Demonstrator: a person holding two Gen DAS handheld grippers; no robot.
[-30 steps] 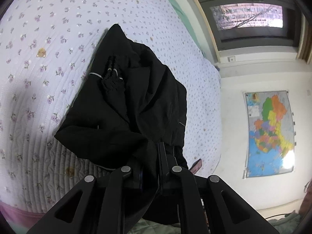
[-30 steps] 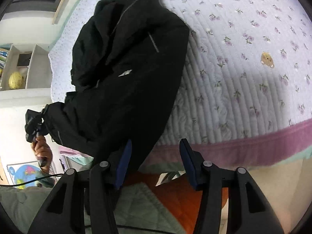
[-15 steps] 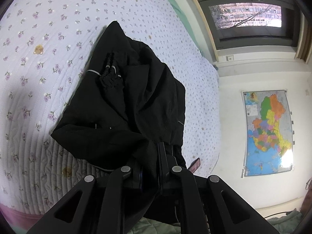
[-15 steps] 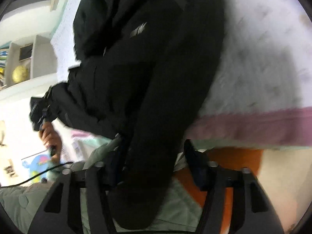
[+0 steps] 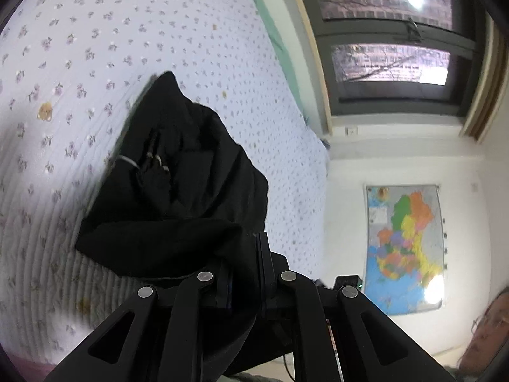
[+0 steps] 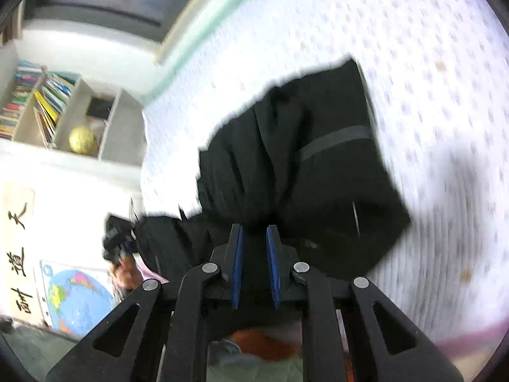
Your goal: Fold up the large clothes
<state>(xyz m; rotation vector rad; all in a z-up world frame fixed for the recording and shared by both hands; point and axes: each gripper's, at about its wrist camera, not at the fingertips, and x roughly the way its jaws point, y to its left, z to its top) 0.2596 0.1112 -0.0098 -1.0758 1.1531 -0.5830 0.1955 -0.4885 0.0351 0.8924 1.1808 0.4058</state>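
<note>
- Black jacket (image 5: pixel 191 197) lying bunched on the bed quilt (image 5: pixel 79 73), white with small purple flowers, near edge hanging toward both cameras.
- In the left wrist view: left gripper (image 5: pixel 246 254) at the bottom middle, fingers pressed together on a fold of the black jacket; cloth draped over and between the finger links.
- Thin pale cords (image 5: pixel 127 160) visible on the upper part of the garment, beside a dark gathered piece.
- Beyond the bed: dark-framed window (image 5: pixel 391 63) at the upper right, coloured wall map (image 5: pixel 404 248) below it on the white wall.
- Part of a person visible at the lower right corner of that view.
- In the right wrist view, much blurred: right gripper (image 6: pixel 254 238) at the bottom middle, blue pads (image 6: pixel 238 264) close to each other, jaws closing.
- Black cloth of the jacket (image 6: pixel 302 172) bunched right at the fingertips and between the pads; pressed firmly or not, cannot tell because of the blur.
- Grey strip (image 6: pixel 337 138) crossing the garment on its right part.
- At the left of the same view: left gripper (image 6: pixel 116 238) again, small and dark, held in a hand (image 6: pixel 125 273), with the jacket stretching to it.
- Behind: bookshelf (image 6: pixel 47 105) with coloured books and a yellow ball (image 6: pixel 82 140) in one compartment; globe poster (image 6: pixel 76 299) and paper with black brush characters (image 6: pixel 19 254) on the wall below.
- Pink border of the quilt (image 6: pixel 461 337) at the lower right.
</note>
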